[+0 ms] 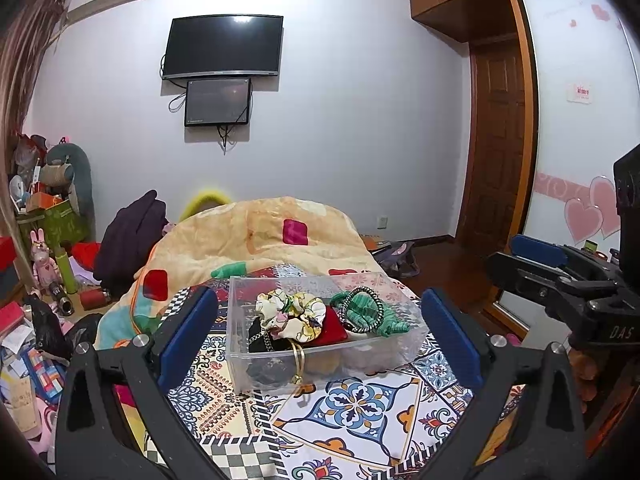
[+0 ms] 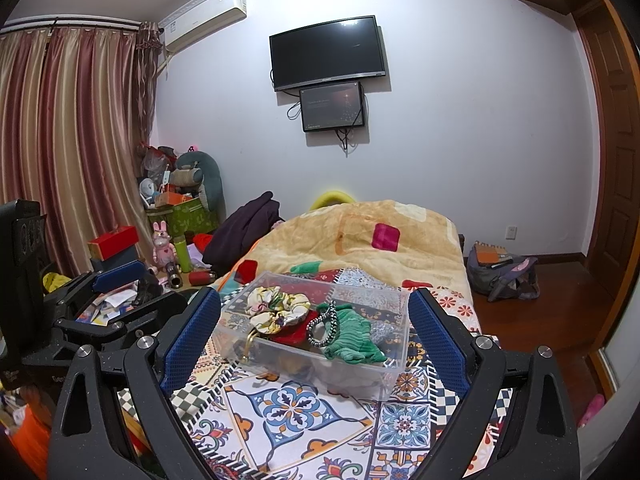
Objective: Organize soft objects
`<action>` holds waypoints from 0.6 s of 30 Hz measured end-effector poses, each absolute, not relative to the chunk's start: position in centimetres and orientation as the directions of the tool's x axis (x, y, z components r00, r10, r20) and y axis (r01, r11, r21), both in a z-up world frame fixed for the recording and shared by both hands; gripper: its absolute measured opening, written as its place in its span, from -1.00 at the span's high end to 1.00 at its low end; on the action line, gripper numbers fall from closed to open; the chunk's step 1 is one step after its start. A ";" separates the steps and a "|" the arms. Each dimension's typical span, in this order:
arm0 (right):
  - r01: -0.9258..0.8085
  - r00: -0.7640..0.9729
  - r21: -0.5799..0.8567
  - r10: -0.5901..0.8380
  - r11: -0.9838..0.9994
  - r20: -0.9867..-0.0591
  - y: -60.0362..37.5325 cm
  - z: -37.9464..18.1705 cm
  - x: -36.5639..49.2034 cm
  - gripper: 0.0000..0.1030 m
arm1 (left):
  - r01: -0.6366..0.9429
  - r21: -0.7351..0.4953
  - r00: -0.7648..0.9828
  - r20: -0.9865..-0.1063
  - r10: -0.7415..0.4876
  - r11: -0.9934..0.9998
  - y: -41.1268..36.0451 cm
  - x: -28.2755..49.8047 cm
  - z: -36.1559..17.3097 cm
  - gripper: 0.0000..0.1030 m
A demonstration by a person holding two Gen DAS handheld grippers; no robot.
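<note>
Left wrist: bin (image 1: 320, 344) ahead, seemingly between fingers (image 1: 188, 336).

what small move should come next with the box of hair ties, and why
Probably ease the right tongs down toward the green scrunchie atop the clear box. Both tongs are open and empty, short of the box; the left tongs can wait.
</note>
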State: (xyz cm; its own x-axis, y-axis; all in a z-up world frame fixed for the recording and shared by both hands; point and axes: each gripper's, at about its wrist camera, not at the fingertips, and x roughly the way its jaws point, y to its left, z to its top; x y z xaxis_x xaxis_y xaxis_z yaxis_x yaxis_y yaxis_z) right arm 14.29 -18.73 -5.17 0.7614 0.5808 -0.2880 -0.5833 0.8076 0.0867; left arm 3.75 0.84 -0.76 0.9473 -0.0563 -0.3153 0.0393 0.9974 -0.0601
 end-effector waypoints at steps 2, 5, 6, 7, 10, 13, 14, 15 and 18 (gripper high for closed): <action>-0.583 0.761 0.087 0.581 0.807 -0.288 -18.7 -5.1 14.3 -0.85 | 0.041 -0.067 0.946 -0.319 -0.061 0.997 0.9 3.9 -0.8 -1.00; -0.582 0.762 0.088 0.580 0.808 -0.287 -18.7 -5.1 14.3 -0.90 | 0.030 -0.070 0.946 -0.321 -0.051 0.997 1.0 4.0 -0.9 -1.00; -0.582 0.763 0.088 0.580 0.809 -0.286 -18.7 -5.1 14.3 -0.90 | 0.028 -0.069 0.945 -0.323 -0.049 0.997 1.0 4.0 -1.0 -1.00; -0.582 0.762 0.089 0.580 0.808 -0.287 -18.8 -5.2 14.3 -0.91 | 0.029 -0.069 0.945 -0.324 -0.050 0.997 1.0 4.0 -1.1 -1.00; -0.581 0.762 0.092 0.580 0.809 -0.289 -18.6 -5.2 14.2 -0.91 | 0.033 -0.073 0.944 -0.325 -0.055 0.997 0.9 4.0 -1.2 -1.00; -0.579 0.760 0.096 0.579 0.810 -0.295 -18.5 -5.2 14.2 -0.91 | 0.039 -0.072 0.943 -0.327 -0.061 0.997 0.8 3.9 -1.3 -1.00; -0.578 0.760 0.096 0.578 0.810 -0.297 -18.4 -5.2 14.2 -0.92 | 0.039 -0.069 0.943 -0.327 -0.060 0.997 0.8 3.9 -1.3 -1.00; -0.578 0.760 0.097 0.577 0.810 -0.299 -18.5 -5.4 14.3 -0.92 | 0.040 -0.065 0.943 -0.328 -0.059 0.997 0.7 3.9 -1.3 -1.00; -0.578 0.758 0.099 0.578 0.810 -0.304 -18.3 -5.4 14.2 -0.92 | 0.039 -0.065 0.943 -0.328 -0.058 0.997 0.7 3.8 -1.4 -1.00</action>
